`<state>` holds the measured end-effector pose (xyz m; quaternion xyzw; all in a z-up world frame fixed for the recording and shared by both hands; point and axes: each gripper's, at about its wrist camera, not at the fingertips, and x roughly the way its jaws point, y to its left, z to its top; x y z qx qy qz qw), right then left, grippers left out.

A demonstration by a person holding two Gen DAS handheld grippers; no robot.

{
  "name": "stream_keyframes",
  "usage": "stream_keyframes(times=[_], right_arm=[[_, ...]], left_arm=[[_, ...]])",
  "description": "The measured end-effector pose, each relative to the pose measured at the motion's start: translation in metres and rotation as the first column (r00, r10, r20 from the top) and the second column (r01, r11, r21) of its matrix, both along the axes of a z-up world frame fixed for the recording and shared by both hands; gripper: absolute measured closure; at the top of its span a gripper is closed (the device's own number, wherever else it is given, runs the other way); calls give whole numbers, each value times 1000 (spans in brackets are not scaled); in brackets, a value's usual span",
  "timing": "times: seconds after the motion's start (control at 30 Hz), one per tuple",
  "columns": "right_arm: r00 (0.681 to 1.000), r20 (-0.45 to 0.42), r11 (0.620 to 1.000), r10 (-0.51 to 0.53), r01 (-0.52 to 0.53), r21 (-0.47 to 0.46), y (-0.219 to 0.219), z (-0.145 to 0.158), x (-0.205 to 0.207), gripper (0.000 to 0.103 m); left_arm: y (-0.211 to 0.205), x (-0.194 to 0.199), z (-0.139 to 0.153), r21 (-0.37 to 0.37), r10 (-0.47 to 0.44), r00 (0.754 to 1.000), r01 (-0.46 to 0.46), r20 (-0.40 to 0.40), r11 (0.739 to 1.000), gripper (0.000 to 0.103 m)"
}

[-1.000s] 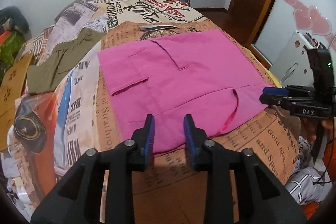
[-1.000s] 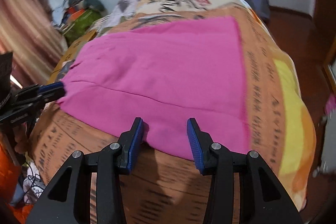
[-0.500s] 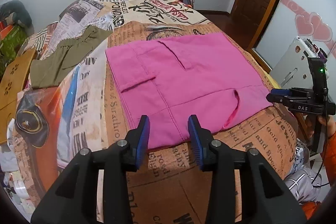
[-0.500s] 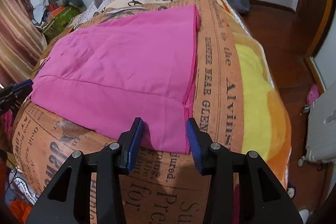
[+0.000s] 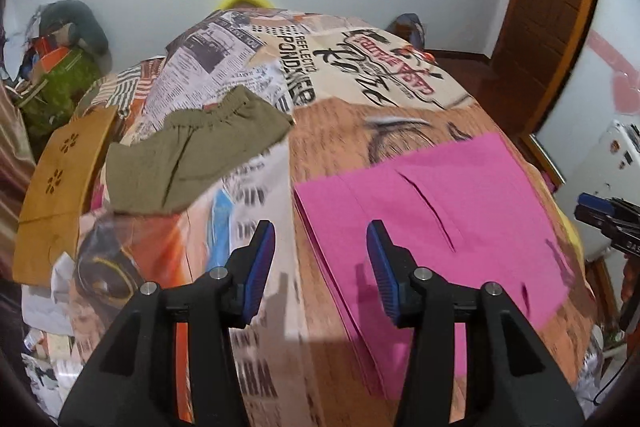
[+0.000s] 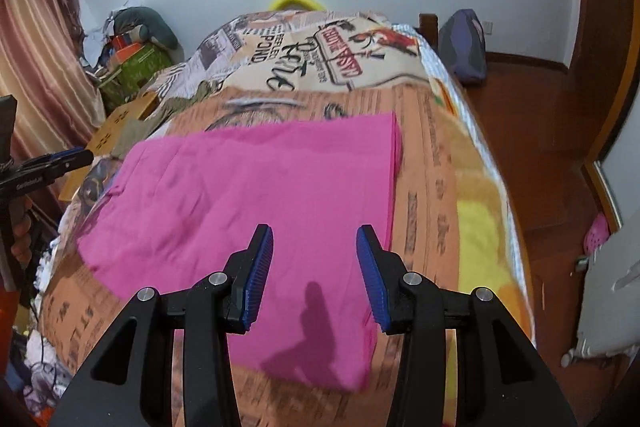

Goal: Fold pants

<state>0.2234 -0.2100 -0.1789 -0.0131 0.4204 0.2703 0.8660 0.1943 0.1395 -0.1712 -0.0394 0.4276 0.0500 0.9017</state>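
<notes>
On the bed [image 5: 400, 115], the pink pants [image 6: 260, 187] lay flat beneath the right hand-held gripper [image 6: 315, 273], whose jaws stood apart, empty. The left hand-held gripper [image 5: 321, 269], jaws opening on nothing, hung over their left edge, so either could reach.

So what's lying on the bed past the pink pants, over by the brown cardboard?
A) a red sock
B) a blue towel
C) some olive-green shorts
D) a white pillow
C: crumpled olive-green cloth shorts with a gathered waistband lie on the newspaper-print bedspread, apart from the flat pink fabric pants.
</notes>
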Motion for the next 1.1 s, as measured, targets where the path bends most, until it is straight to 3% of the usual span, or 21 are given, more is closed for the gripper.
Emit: stream_keyframes(times=[0.2,0.43,0.6,0.73,0.8,0.87,1.1], right_arm=[[1000,-1,1000,-15,15,-17,6,-7,33,63],[1000,-13,999,-20,20,-32,13,-22,65,63],[999,-21,998,-25,24,-52,19,-34,90,63],[999,-51,998,-18,15,-66,21,-44,107,63],[998,-54,996,-22,17,-85,22,-48,114,63],[998,-57,995,-25,19,-99,23,-52,120,63],[996,-89,996,-27,19,-87,23,-64,143,63]], left_arm=[[15,37,-13,-43,2,1000,-3,-28,999,56],[26,73,-49,-66,4,994,-11,-106,998,56],[27,80,-72,-82,-4,988,-9,-153,997,55],[28,76,-80,-105,0,989,-15,-145,994,55],[27,75,-79,-108,-4,990,-11,-142,994,59],[25,75,-79,-134,-25,990,6,-140,991,71],[13,80,-77,-73,-33,991,23,-133,997,74]])
